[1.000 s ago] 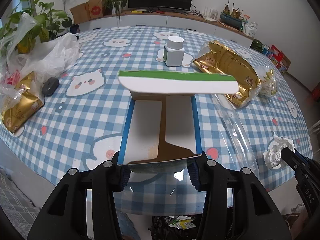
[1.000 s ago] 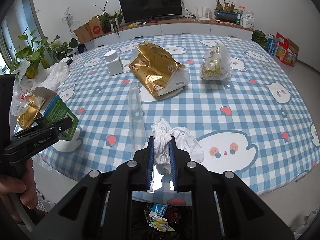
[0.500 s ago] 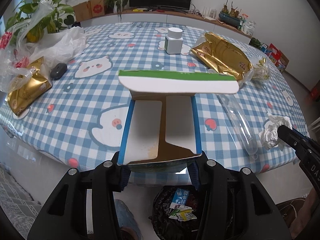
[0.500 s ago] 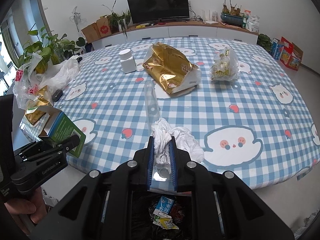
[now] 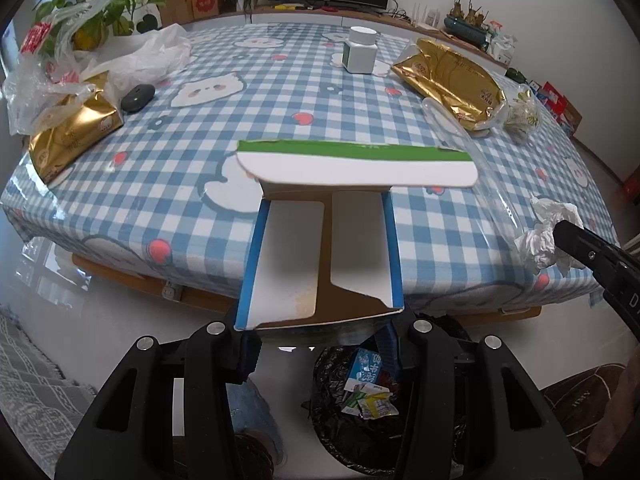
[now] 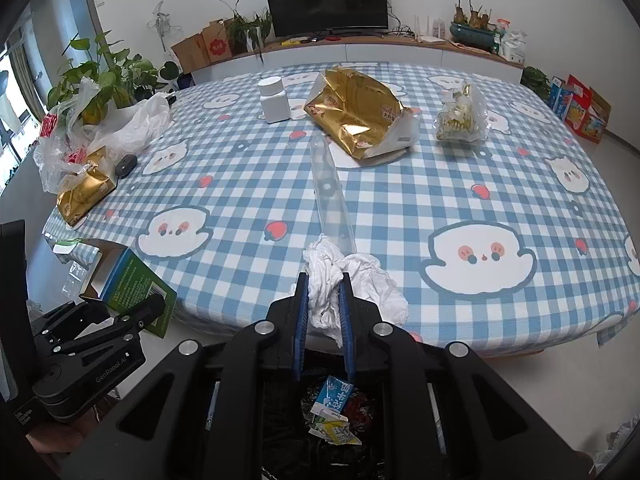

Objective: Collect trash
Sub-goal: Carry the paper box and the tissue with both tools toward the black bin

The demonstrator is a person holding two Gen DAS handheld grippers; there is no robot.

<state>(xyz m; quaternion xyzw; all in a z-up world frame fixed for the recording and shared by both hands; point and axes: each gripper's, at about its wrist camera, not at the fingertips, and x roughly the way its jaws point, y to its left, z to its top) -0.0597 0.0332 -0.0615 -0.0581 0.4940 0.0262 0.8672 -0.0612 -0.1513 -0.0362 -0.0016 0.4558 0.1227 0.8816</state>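
My left gripper is shut on an open cardboard box with blue sides, a green lid flap and white inner flaps. It hangs just off the table's near edge. The right wrist view shows that box and the left gripper low on the left. My right gripper is shut on a crumpled white tissue at the table edge. The same tissue appears at the right in the left wrist view. A bin with a black bag holding cartons stands on the floor below both grippers.
On the blue checked tablecloth lie a gold foil bag, a white bottle, a clear plastic sleeve, a clear bag, a gold pack, plastic bags and a black mouse. Plants stand at the left.
Both grippers have drawn back from over the table to past its near edge, still holding the box and the tissue. The black-bagged bin has come into fuller view beneath them.
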